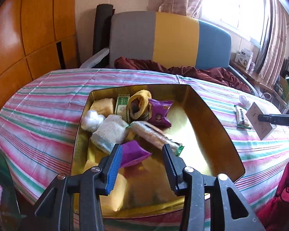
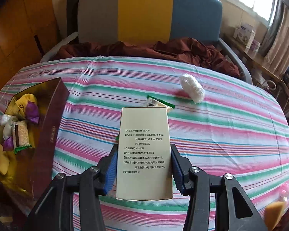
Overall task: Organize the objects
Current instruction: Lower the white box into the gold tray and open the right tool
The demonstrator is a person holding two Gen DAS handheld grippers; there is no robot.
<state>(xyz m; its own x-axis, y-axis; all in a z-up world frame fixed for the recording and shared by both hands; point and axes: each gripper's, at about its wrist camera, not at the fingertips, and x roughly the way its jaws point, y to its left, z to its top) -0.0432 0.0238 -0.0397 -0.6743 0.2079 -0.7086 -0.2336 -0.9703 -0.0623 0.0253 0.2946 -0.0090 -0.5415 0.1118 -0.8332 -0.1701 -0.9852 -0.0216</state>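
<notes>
A gold-lined box (image 1: 217,127) sits on the striped table and holds purple snack packs (image 1: 160,113), a long cracker bar (image 1: 154,134), yellow sponges, a white cotton ball and a wrapped pad. My left gripper (image 1: 143,154) is open and empty just above the box, over the cracker bar's near end. My right gripper (image 2: 143,165) is shut on a cream carton with printed text (image 2: 144,150), held above the table. The carton also shows in the left wrist view (image 1: 260,121). The box appears at the left of the right wrist view (image 2: 52,127).
On the striped cloth lie a green-edged cracker bar (image 2: 160,104), mostly behind the carton, and a white cotton ball (image 2: 192,88). A yellow sponge (image 2: 273,213) and a pink wrapped item (image 2: 285,190) are at the near right edge. A tricolour chair back (image 2: 148,13) with maroon cloth stands behind.
</notes>
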